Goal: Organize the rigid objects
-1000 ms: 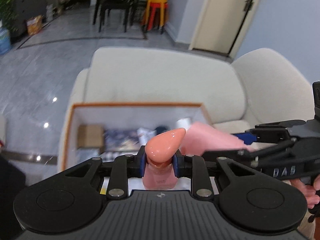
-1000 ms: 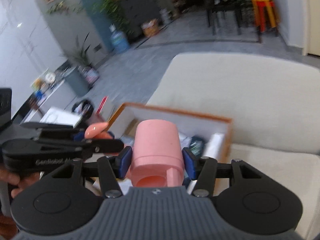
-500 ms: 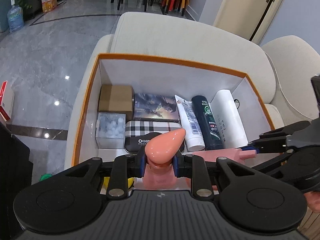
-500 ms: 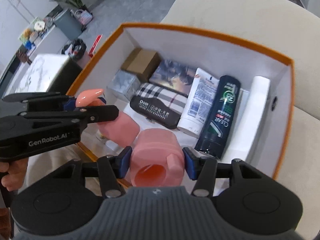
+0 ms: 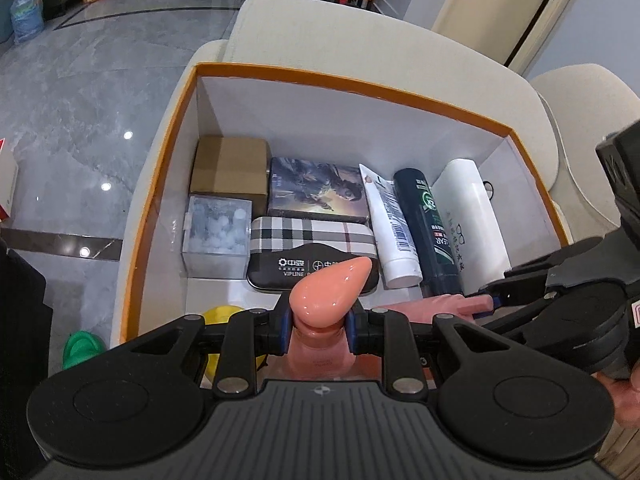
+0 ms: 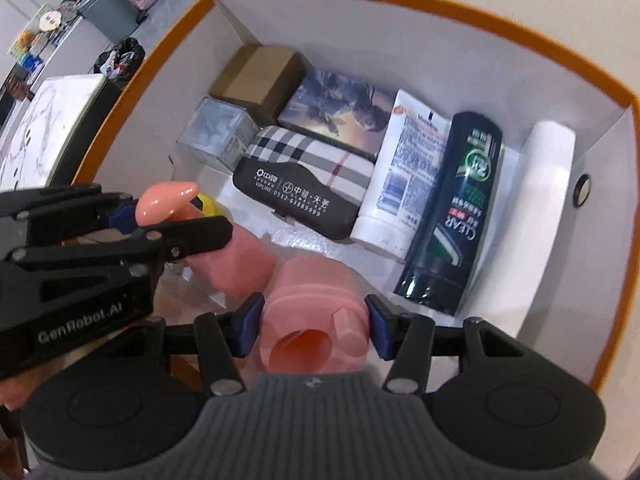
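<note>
A pink bottle (image 6: 240,268) is clamped by its glossy spout in the left gripper (image 5: 318,322). A pink cap (image 6: 316,320) sits between the pads of the right gripper (image 6: 314,326), which are pressed against its sides. Both are held low over the near, bare part of an orange-rimmed box (image 5: 348,84) set on a cream armchair (image 5: 360,36). A dark shampoo bottle (image 6: 460,208), a white tube (image 6: 404,176) and a plaid case (image 5: 312,238) are laid side by side in the box.

Orange-rimmed white box (image 5: 352,84), pink bottle (image 6: 316,312), plaid case (image 5: 312,238), dark green tube (image 6: 460,208)
</note>
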